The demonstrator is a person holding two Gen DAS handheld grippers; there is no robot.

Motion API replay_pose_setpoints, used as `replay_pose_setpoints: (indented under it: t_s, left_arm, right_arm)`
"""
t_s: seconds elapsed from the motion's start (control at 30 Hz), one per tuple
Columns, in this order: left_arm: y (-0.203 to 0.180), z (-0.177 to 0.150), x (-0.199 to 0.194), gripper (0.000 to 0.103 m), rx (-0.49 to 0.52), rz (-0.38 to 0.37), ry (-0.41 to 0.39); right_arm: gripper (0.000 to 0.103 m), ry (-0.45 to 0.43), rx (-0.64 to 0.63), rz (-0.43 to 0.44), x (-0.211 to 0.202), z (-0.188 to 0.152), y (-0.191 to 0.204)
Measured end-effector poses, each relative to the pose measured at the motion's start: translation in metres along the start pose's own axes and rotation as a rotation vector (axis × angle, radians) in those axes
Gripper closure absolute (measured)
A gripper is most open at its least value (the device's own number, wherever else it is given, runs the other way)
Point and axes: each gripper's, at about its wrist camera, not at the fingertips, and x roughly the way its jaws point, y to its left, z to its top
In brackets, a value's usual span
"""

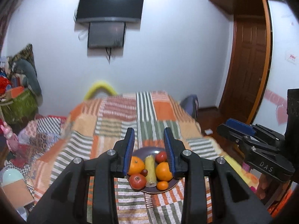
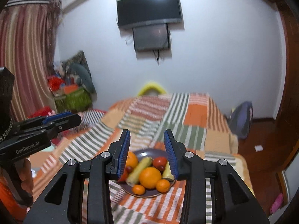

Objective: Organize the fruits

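A dark round plate (image 1: pixel 143 150) (image 2: pixel 144 152) of fruit sits on the striped bedspread. It holds a big orange (image 1: pixel 164 171) (image 2: pixel 150 177), another orange (image 1: pixel 136 165), small tangerines (image 1: pixel 162 185) (image 2: pixel 163 185), red tomatoes (image 1: pixel 137 181) (image 2: pixel 159 161) and yellow corn pieces (image 1: pixel 150 169) (image 2: pixel 139 169). My left gripper (image 1: pixel 150 149) hovers open and empty above the plate. My right gripper (image 2: pixel 147 150) is also open and empty above it. Each gripper shows at the side of the other's view.
The patchwork bedspread (image 1: pixel 119 119) covers the bed. A wall TV (image 1: pixel 110 4) hangs ahead. A wooden door (image 1: pixel 246 71) and wood floor lie right. Clutter and a green basket (image 2: pixel 74 98) stand left by the curtain (image 2: pixel 24 56). A bag (image 2: pixel 242 119) rests by the bed.
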Motion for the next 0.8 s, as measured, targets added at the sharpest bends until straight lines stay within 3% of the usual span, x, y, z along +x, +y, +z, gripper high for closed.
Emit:
replay_pose_setpoints:
  t_s: [0.2, 0.3, 0.43, 0.5, 0.57, 0.7, 0.8]
  left_arm:
    - [-0.015, 0.002, -0.062, 0.070, 0.012, -0.009, -0.092]
    - [-0.023, -0.002, -0.087, 0.057, 0.025, -0.002, -0.131]
    - [-0.030, -0.008, -0.111, 0.037, 0.031, 0.023, -0.182]
    - [-0.033, -0.011, -0.119, 0.033, 0.031, 0.028, -0.196]
    - [-0.036, -0.013, -0.123, 0.028, 0.041, 0.038, -0.206]
    - [-0.040, -0.017, -0.128, 0.013, 0.054, 0.072, -0.234]
    - [-0.042, -0.020, -0.127, 0.010, 0.055, 0.071, -0.231]
  right_arm:
    - [0.069, -0.106, -0.025, -0.012, -0.050, 0.005, 0.026]
    - [0.065, -0.128, -0.022, -0.018, -0.063, 0.001, 0.032]
    - [0.054, -0.148, 0.002, -0.024, -0.072, -0.005, 0.032]
    - [0.046, -0.158, 0.003, -0.038, -0.073, -0.006, 0.032]
    - [0.031, -0.175, 0.003, -0.056, -0.077, -0.006, 0.033]
    - [0.024, -0.202, -0.002, -0.083, -0.087, -0.008, 0.035]
    - [0.013, -0.216, 0.001, -0.102, -0.090, -0.009, 0.036]
